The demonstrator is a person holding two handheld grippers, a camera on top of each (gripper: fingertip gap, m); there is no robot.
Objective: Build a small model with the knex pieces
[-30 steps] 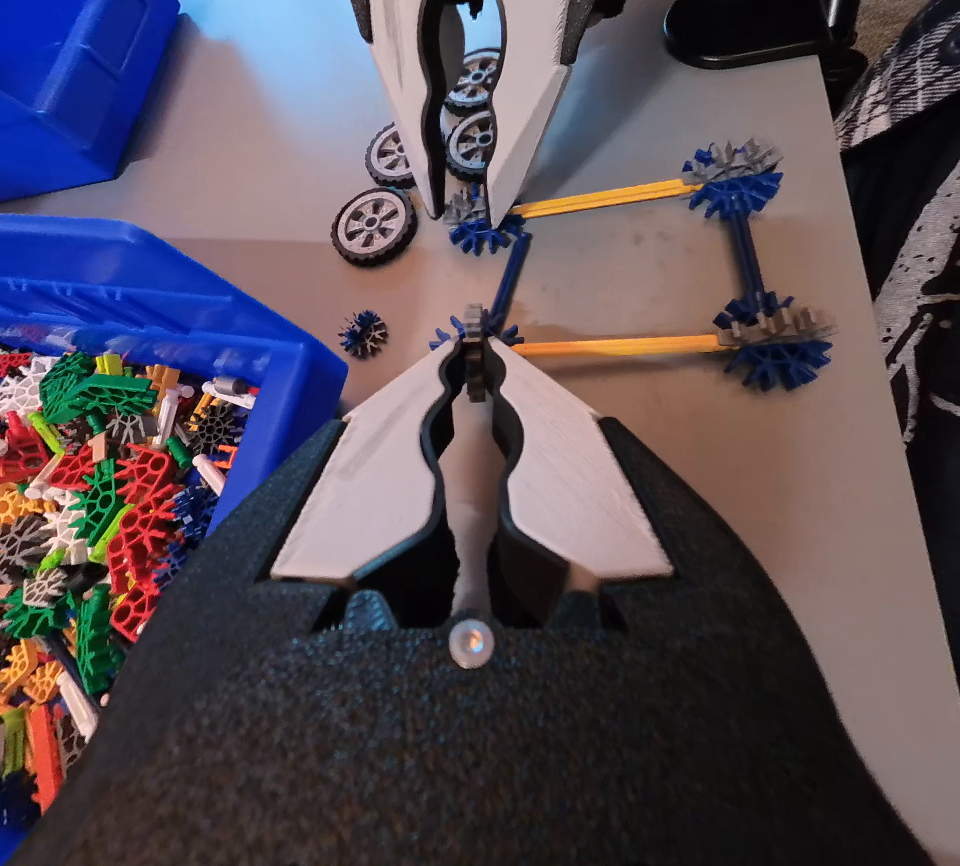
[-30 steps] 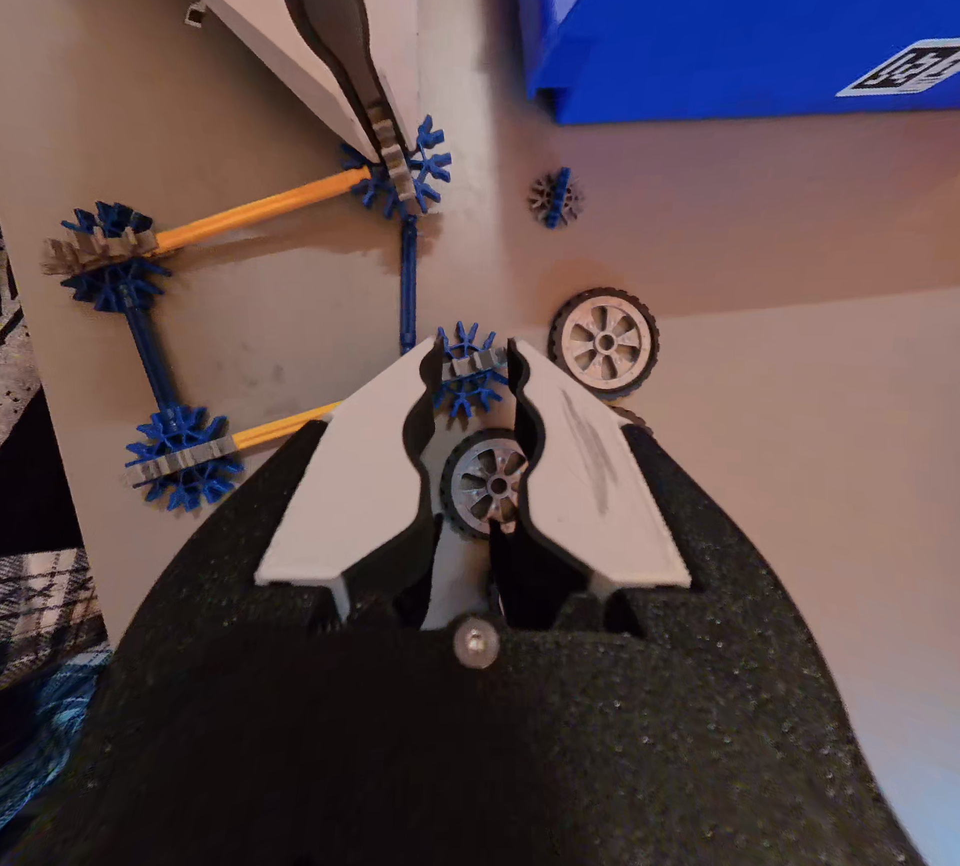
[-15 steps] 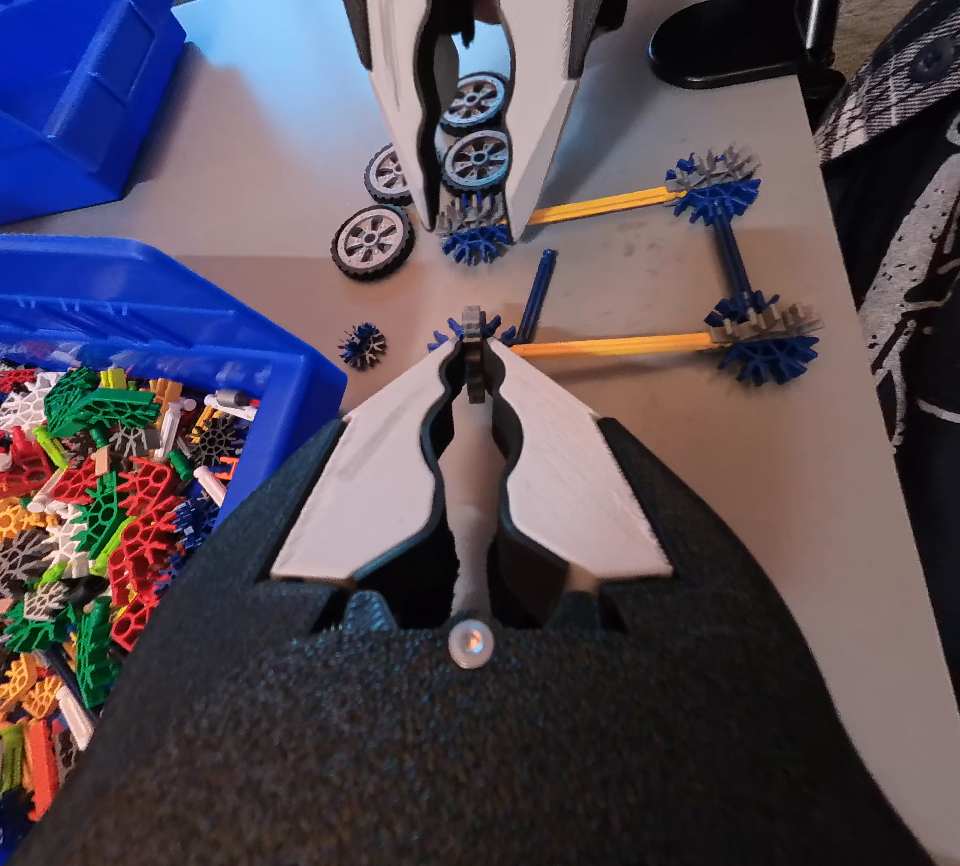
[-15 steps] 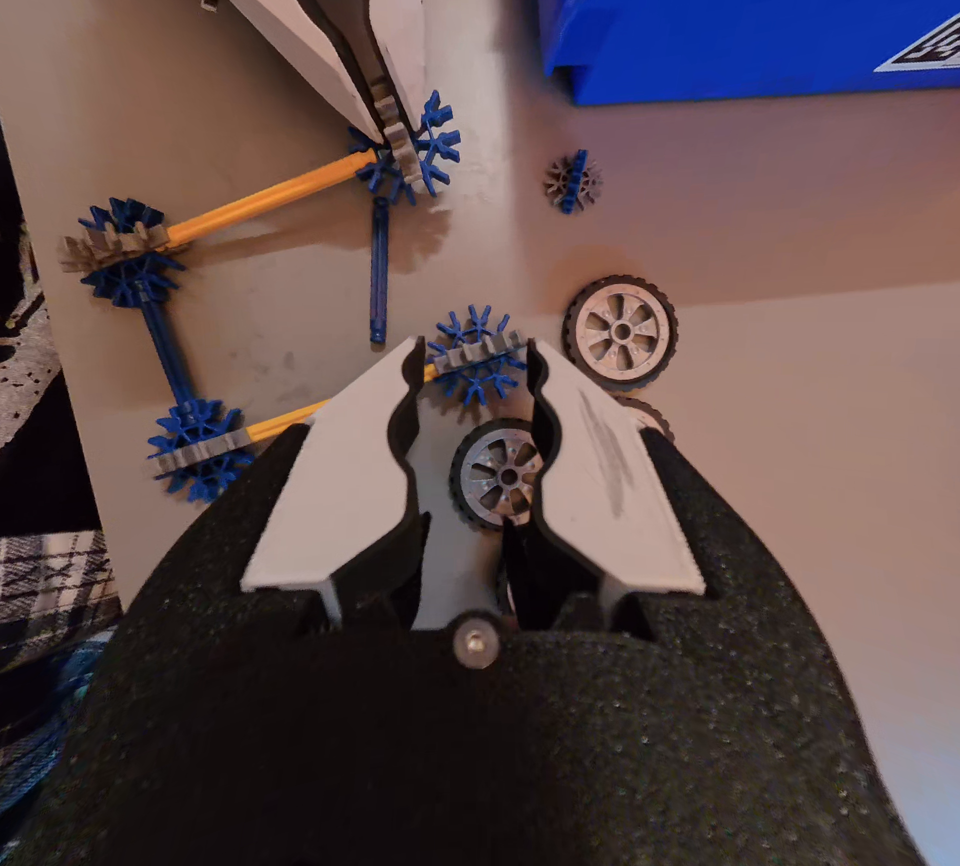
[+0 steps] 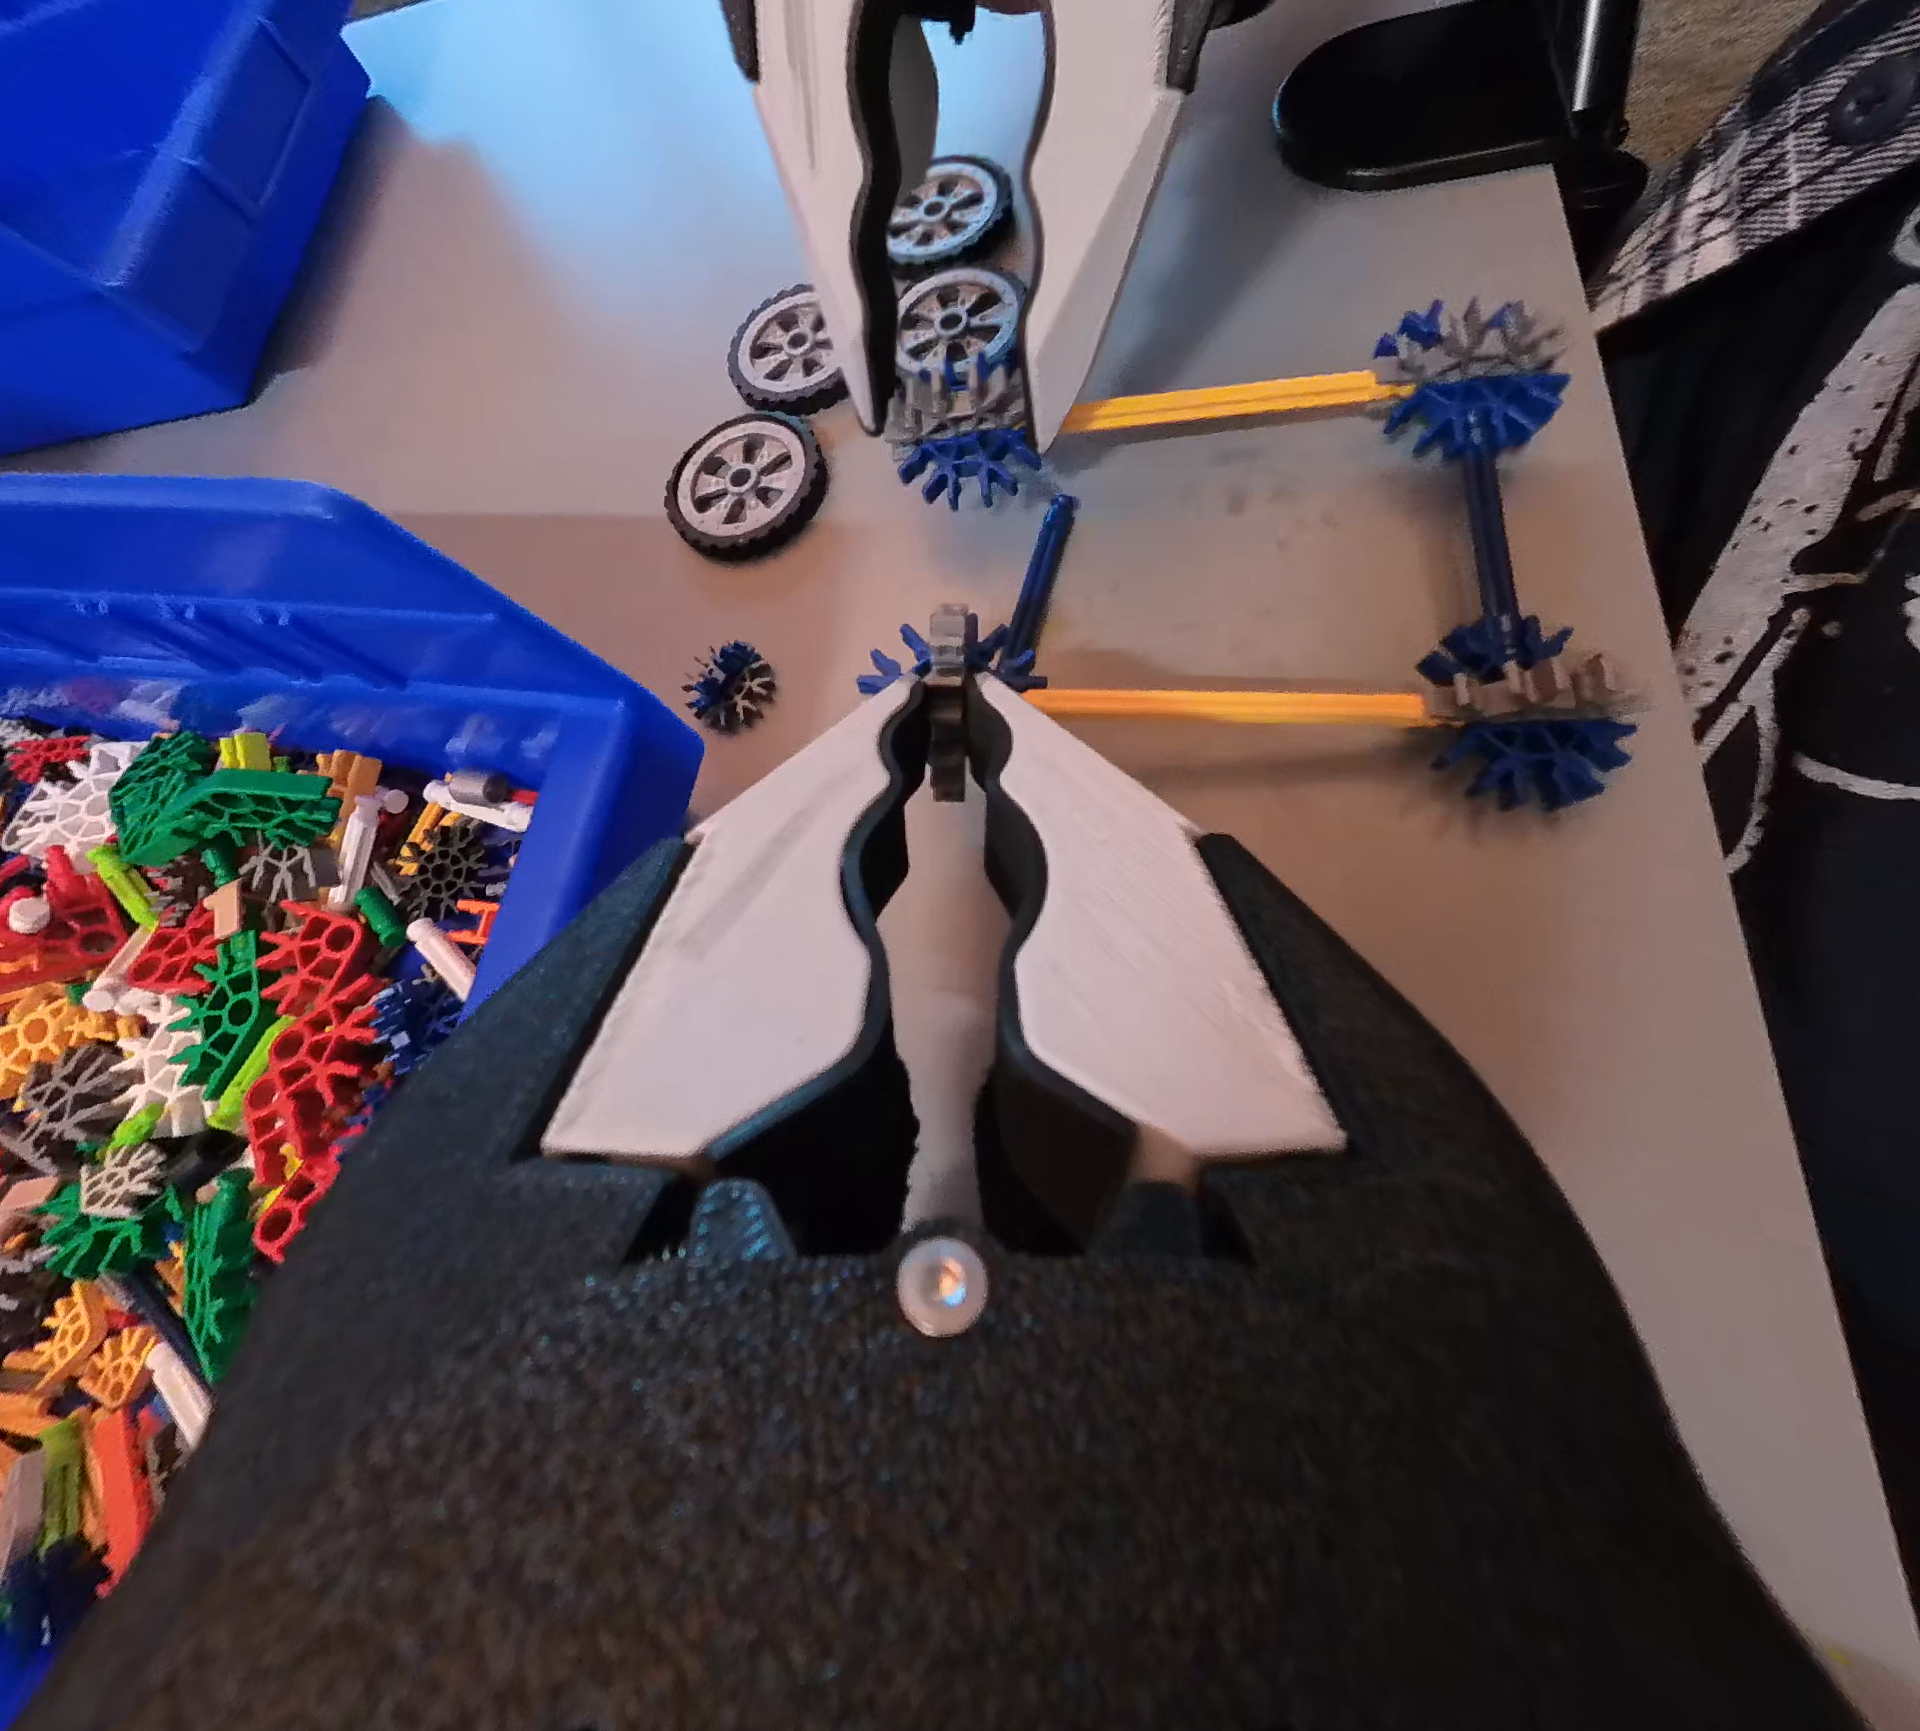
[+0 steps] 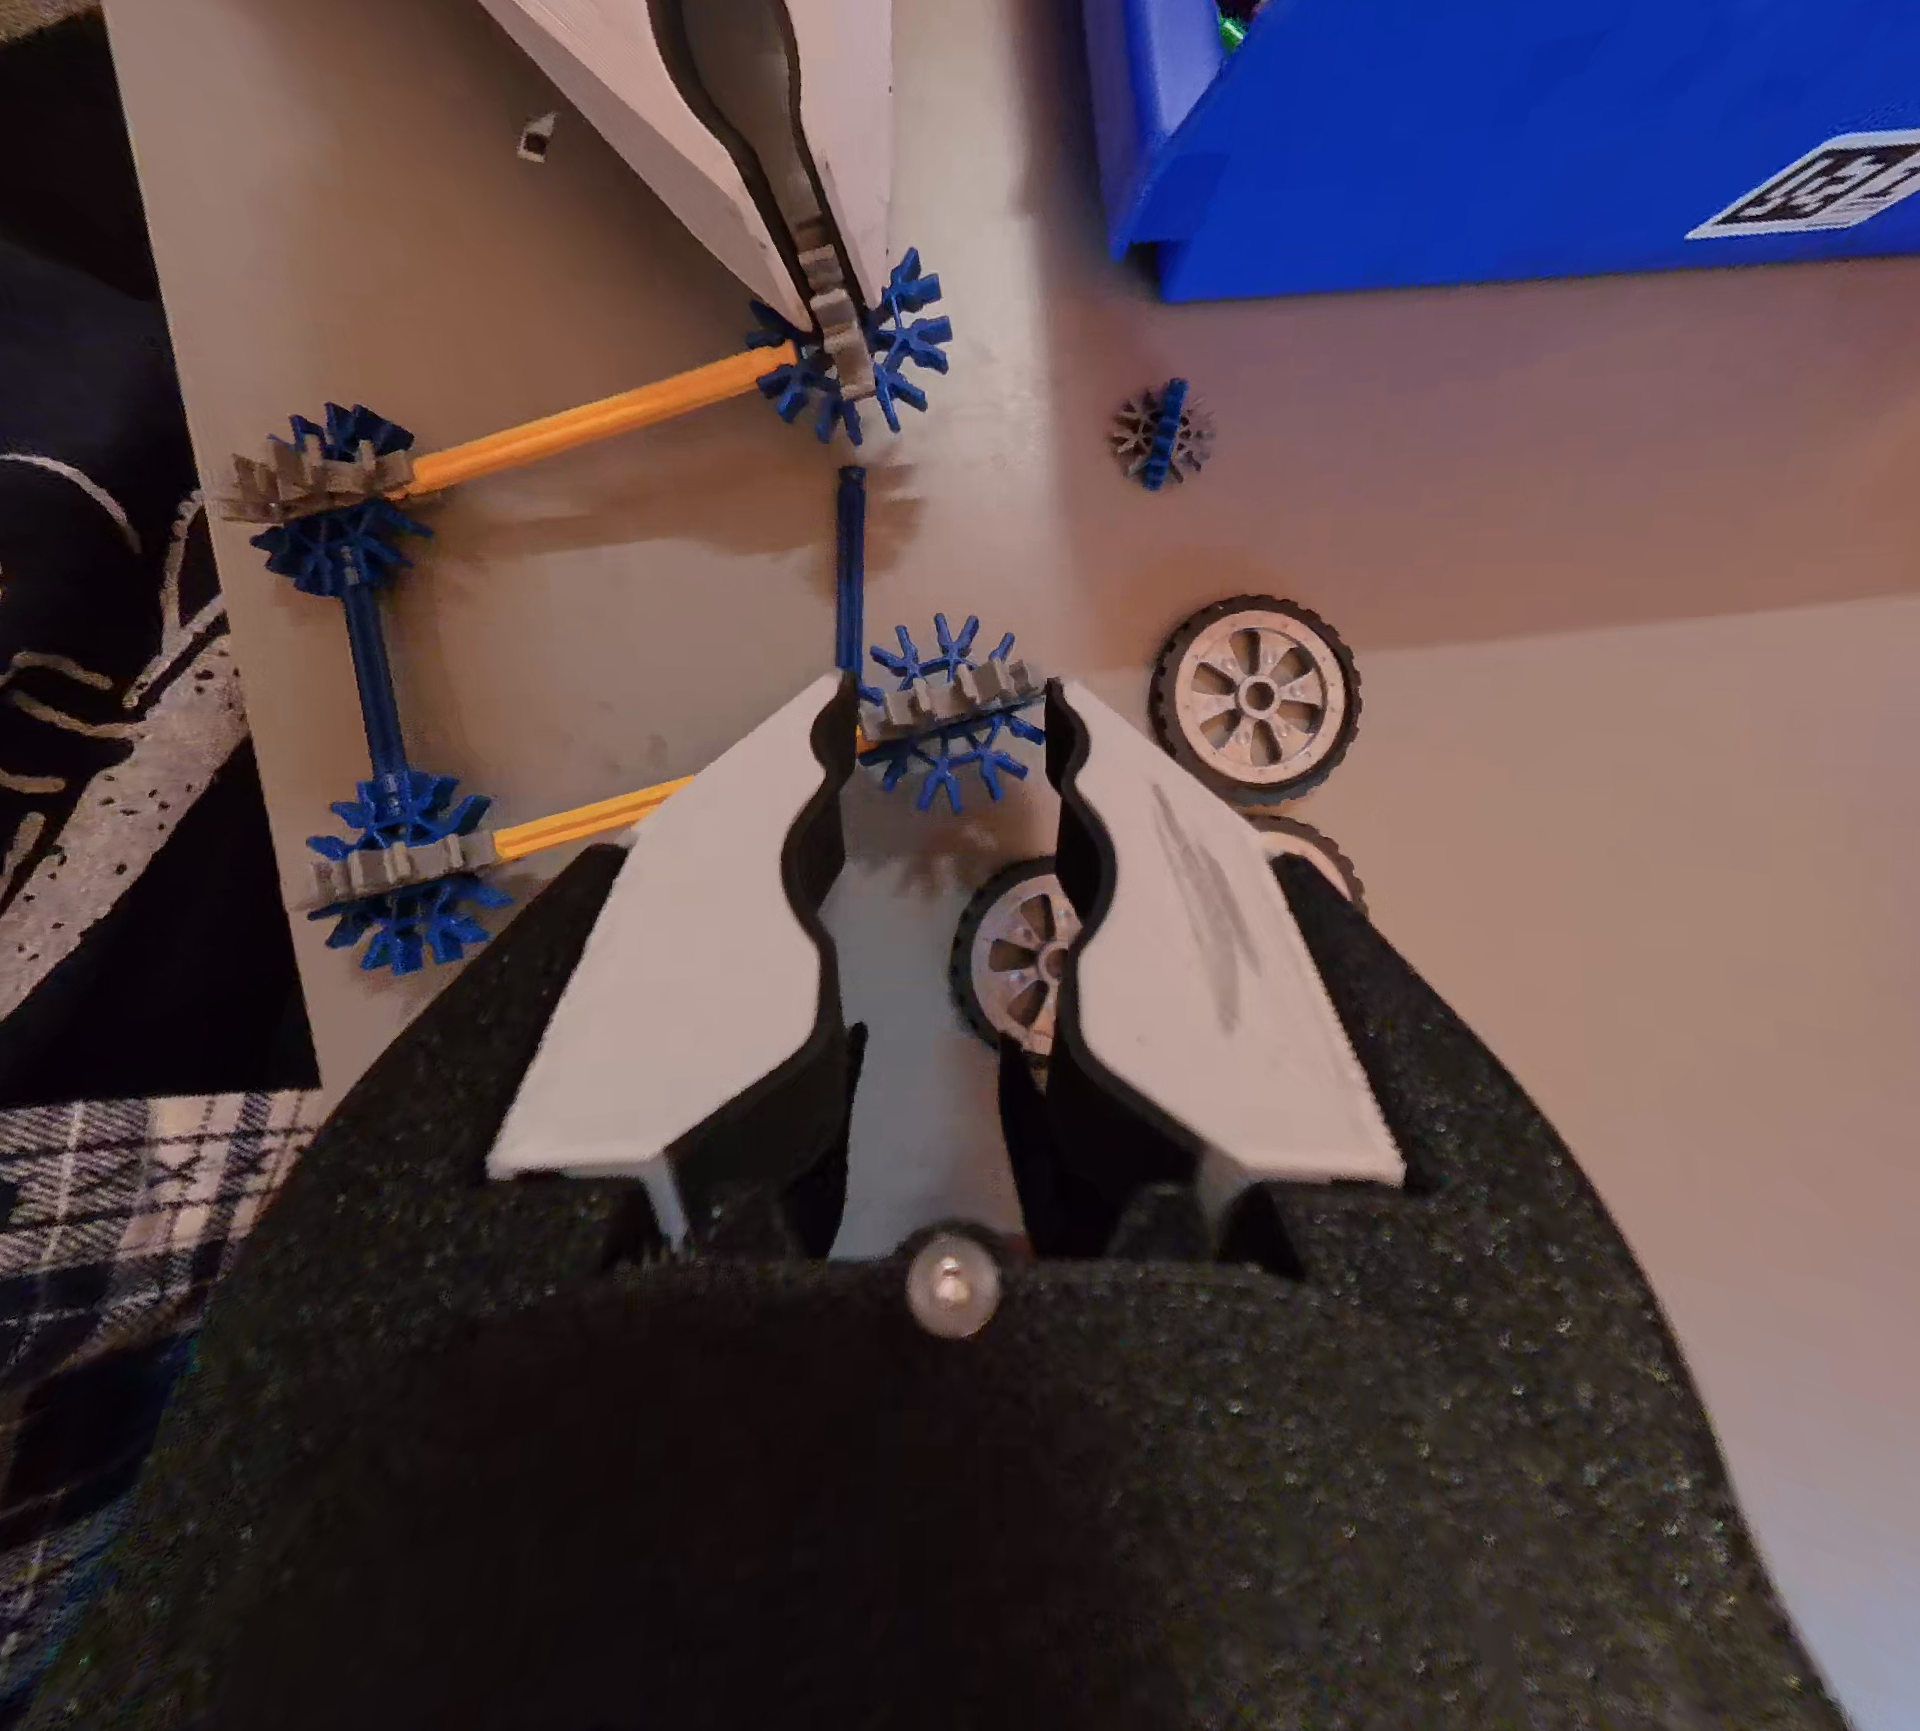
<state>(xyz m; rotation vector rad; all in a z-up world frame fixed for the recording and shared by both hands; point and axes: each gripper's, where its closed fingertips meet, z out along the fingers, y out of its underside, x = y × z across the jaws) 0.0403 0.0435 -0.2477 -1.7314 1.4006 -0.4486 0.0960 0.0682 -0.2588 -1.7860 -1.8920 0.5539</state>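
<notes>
Jaws of the left gripper (image 5: pixel 945 694) are clamped on a grey toothed connector (image 5: pixel 948 642) that stands on edge across a blue snowflake connector (image 6: pixel 894 351), at the end of a yellow rod (image 5: pixel 1226 705). That rod runs toward 3 o'clock in the left wrist view to another grey-and-blue connector pair (image 5: pixel 1527 736). A short blue rod (image 5: pixel 1491 549) goes up from there toward 12 o'clock to a third pair (image 5: pixel 1475 382), from which a second yellow rod (image 5: pixel 1216 403) leads back toward 9 o'clock.

The right gripper (image 6: pixel 951 694) has its jaws apart, one on each side of the fourth grey-and-blue connector pair (image 6: pixel 951 715) at the end of that second rod; whether the tips touch it I cannot tell. A loose blue rod (image 6: pixel 850 569) lies on the grey surface (image 6: pixel 1558 954) between the two gripped corners, joined to neither end that shows.

Four grey-spoked wheels with black tyres lie near the right gripper; the nearest wheel (image 6: pixel 1257 699) is at 3 o'clock of its tips. A small blue-and-grey connector (image 6: pixel 1162 434) lies alone near a blue bin (image 5: pixel 364 601) full of coloured pieces.
</notes>
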